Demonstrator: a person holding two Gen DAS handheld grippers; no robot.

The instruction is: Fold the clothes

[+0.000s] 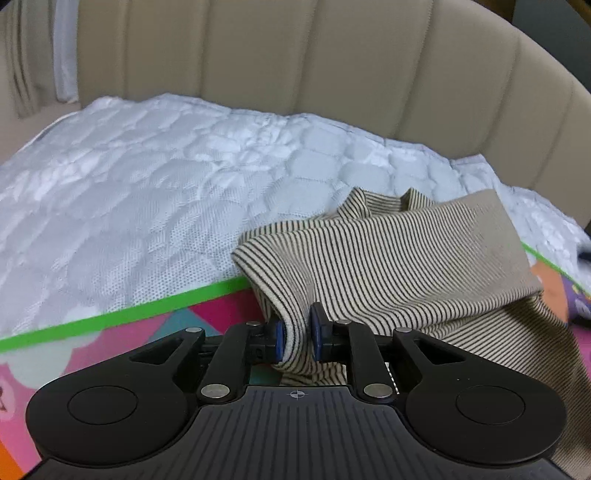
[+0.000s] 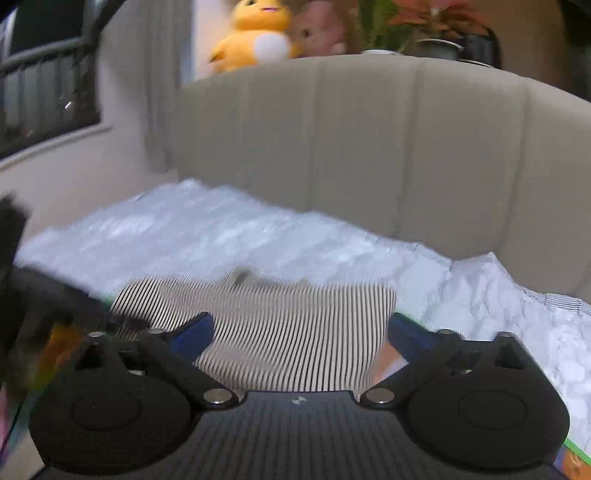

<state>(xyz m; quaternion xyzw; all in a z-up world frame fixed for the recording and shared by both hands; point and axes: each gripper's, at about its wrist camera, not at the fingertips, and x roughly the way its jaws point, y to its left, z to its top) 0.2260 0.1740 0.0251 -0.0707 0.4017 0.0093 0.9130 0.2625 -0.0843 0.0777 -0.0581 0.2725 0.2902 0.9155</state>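
White quilted pad (image 1: 177, 192) lying on bed w/ beige headboard (image 1: 295, 55) behind; colorful mat (image 1: 110, 343) sitting in front; yellow plush (image 2: 255, 33) & plant (image 2: 436, 22) resting atop headboard

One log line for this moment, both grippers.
left gripper: shut on striped garment | right gripper: open, above garment | surface: play mat

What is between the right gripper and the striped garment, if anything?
Nothing visible. The right gripper is open, and the striped garment lies directly ahead between its fingers, with no object in front. The left gripper is shut on a fold of the garment. The right view is blurred.
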